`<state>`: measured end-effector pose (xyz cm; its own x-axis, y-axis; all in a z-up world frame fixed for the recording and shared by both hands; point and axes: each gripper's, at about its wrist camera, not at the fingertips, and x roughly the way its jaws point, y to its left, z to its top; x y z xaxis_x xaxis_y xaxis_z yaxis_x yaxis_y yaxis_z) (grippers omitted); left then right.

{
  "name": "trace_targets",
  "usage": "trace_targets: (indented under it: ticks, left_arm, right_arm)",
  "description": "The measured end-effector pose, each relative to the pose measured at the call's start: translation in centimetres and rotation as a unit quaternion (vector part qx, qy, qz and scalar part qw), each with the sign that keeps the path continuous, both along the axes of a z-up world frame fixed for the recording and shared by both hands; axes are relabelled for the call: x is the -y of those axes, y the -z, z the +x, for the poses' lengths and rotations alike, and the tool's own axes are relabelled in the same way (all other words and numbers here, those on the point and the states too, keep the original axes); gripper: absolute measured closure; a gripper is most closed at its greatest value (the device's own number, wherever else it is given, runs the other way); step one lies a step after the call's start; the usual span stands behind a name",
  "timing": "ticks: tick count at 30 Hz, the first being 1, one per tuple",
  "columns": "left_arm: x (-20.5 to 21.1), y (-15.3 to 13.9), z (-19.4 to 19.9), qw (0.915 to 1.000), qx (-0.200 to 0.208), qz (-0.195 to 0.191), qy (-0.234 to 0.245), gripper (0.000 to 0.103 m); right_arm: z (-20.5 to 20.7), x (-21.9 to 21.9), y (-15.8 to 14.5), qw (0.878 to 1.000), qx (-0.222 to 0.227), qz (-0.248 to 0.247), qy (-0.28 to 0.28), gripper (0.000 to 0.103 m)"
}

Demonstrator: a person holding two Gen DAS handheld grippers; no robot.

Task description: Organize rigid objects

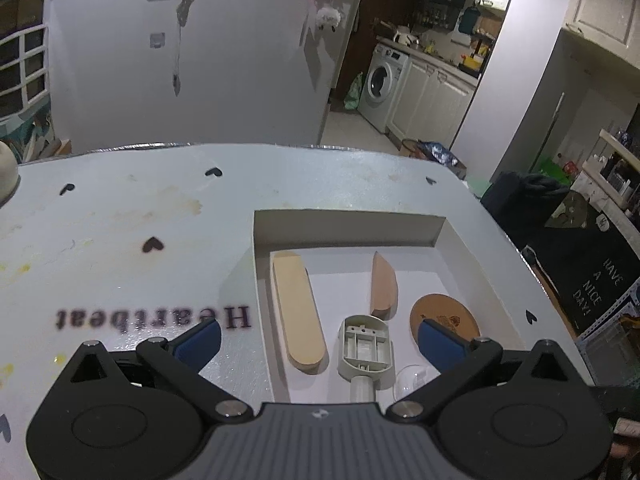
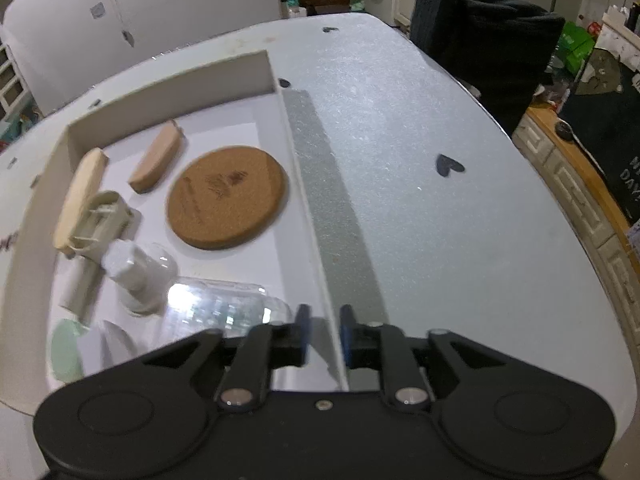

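A: Eyes on the shallow white box (image 2: pixel 272 68) sitting on the counter (image 2: pixel 440 160). Nearly everything is already inside it: a round cork coaster (image 2: pixel 228 196) near the right wall, a long pale wooden paddle (image 1: pixel 298 312) along the left wall, and a smaller pinkish wooden wedge (image 1: pixel 383 288) between them.

B: And nearer the cameras, a grey plastic holder (image 1: pixel 366 350) lying with its ribbed underside up, a small white bottle (image 2: pixel 136 272), and a clear plastic case (image 2: pixel 224 304) catching the glare.

A: Right gripper (image 2: pixel 324 336), what's it doing?

B: Jaws narrow, straddling the box's right wall, one blue pad inside and one outside. Whether they truly pinch the wall I can't tell; a slim gap shows.

A: Left gripper (image 1: pixel 320 338)?

B: Jaws spread wide, holding nothing, poised above the box's near-left part over the grey holder.

A: So sorting looks close to finished, I'd judge.

B: Agreed. If the box gets moved, grip the wall squarely and slide it flat; that thin wall may flex, and the bottle could roll. The wooden pieces and coaster look stiff and flat, so they should stay put.
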<state>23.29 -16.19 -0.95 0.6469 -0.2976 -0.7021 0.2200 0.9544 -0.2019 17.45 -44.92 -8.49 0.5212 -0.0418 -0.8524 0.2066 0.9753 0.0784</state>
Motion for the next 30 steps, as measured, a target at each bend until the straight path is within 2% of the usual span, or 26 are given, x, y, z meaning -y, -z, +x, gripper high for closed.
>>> trace_targets:
  ticks: [3, 6, 15, 21, 30]
  left_arm:
    - [-0.2, -0.6, -1.2, 0.9999, 0.014, 0.0, -0.002, 0.0]
    - [-0.5, -1.3, -2.3, 0.9996, 0.026, 0.001, -0.012, 0.0]
    - [-0.1, -3.9, -7.0, 0.9967, 0.066, 0.006, -0.048, 0.0]
    - [0.9, -5.2, -11.5, 0.9932, 0.096, 0.021, -0.062, 0.0]
    - [2.0, -5.5, -17.8, 0.9897, 0.116, 0.036, -0.077, 0.0]
  right_arm:
    - [-0.2, -0.9, -2.0, 0.999, 0.029, -0.012, -0.015, 0.064]
    - [-0.9, -1.3, -4.4, 0.997, 0.07, -0.007, -0.027, 0.061]
    - [-5.2, -1.7, -10.6, 0.983, 0.177, -0.018, -0.054, 0.037]
    - [-8.9, -1.1, -12.9, 0.974, 0.213, -0.032, -0.073, 0.022]
    - [-14.0, -0.1, -13.4, 0.968, 0.233, -0.039, -0.086, 0.012]
